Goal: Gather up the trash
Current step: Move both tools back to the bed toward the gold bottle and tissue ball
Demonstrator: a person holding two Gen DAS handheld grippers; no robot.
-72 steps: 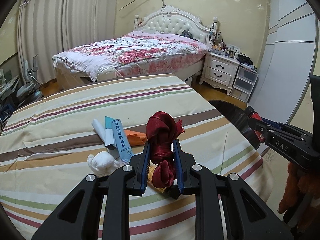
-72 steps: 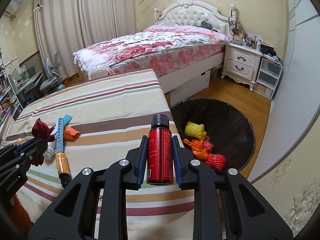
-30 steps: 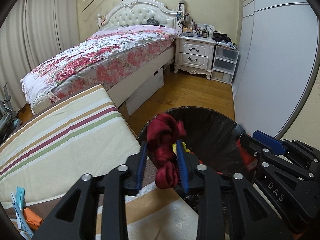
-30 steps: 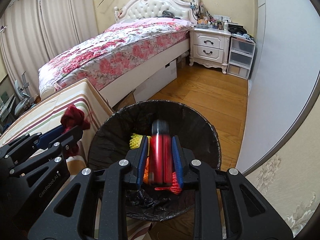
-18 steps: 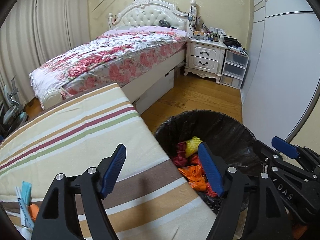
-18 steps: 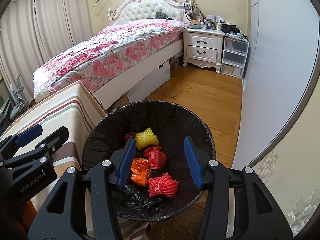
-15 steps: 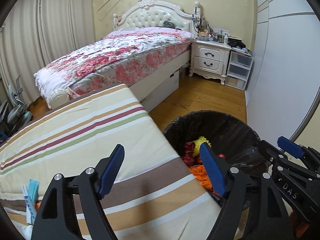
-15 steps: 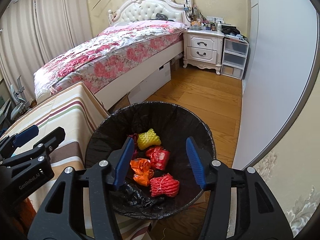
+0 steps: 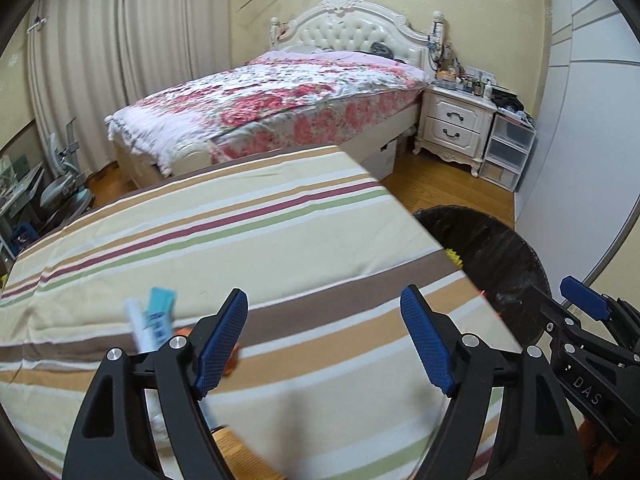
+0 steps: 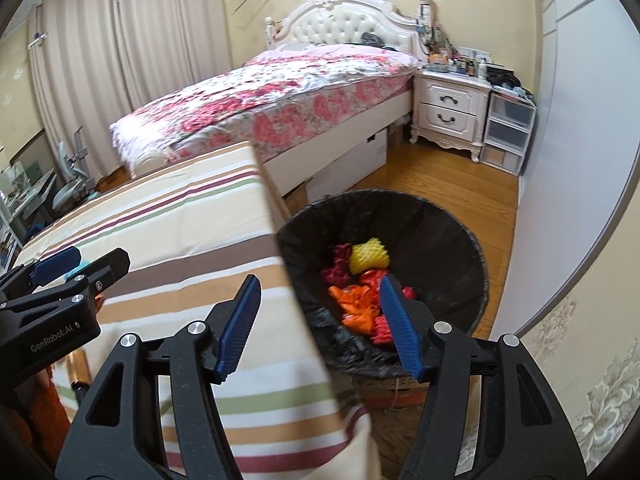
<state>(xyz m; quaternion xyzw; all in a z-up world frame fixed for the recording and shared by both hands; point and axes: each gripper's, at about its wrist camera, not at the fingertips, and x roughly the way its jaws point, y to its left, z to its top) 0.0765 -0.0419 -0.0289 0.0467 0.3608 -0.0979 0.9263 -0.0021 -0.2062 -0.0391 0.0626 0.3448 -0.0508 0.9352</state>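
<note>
Your left gripper sits at the bottom centre of the left wrist view, its blue-padded jaws spread wide with nothing between them; they have just been opening. Beneath it lies a table covered in a striped cloth of cream, tan, brown, maroon and green bands. At the lower left of that view, partly hidden behind the left finger, a few pieces of trash remain on the cloth: a white and blue tube-like packet, blurred, with a scrap of orange wrapper just beside it.

Your right gripper fills the bottom centre of the right wrist view, its jaws also apart and empty, and they too have just been opening. It hangs over the table's edge, beside a round bin lined with a black bag that stands on the wooden floor at centre right. Inside the bin lie a yellow foam net, dark red cloth, orange wrappers and a red netted piece, partly hidden by the right finger.

In the upper part of both views stands a bed with a pink floral cover, and a white nightstand at upper right.
</note>
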